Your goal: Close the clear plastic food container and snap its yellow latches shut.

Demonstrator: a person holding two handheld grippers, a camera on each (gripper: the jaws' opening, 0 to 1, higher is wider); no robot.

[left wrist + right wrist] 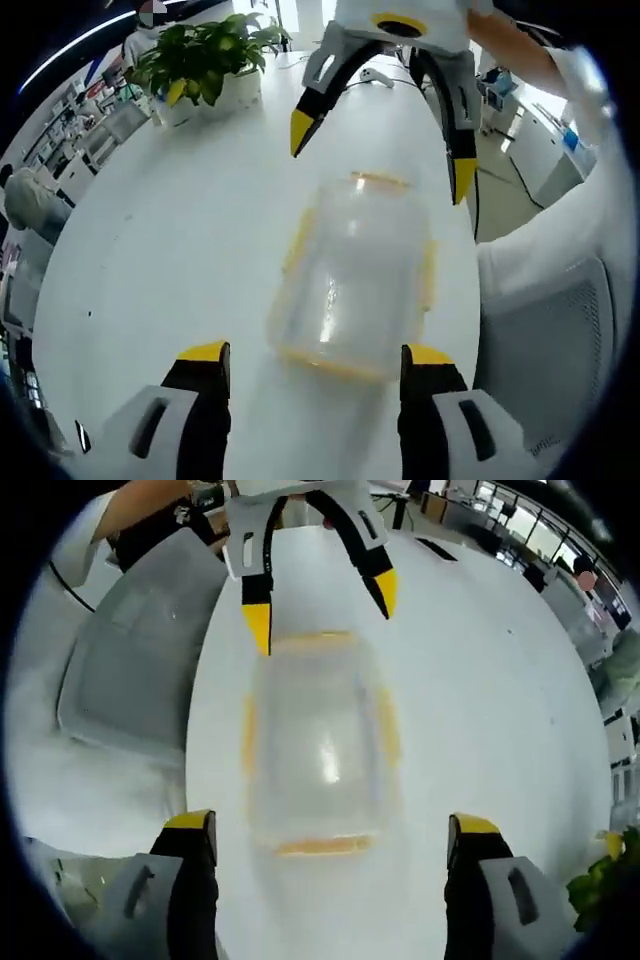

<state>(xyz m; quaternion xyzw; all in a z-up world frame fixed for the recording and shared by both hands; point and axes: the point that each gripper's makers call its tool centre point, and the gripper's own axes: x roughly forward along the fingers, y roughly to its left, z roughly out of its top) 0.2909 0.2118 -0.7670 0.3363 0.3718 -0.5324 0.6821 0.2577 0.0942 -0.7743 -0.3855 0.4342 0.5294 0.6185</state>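
A clear plastic food container with yellow latches on its sides lies on the white table, its lid on top. My left gripper stands open at the container's near end, with nothing between its yellow-tipped jaws. The right gripper hangs open over the far end in the left gripper view. In the right gripper view my right gripper is open at the container's near end, and the left gripper is open at the far end.
A potted green plant stands at the table's far left. A grey chair sits at the table's edge beside the container. A person's arm holds the right gripper. Shelves and desks line the room behind.
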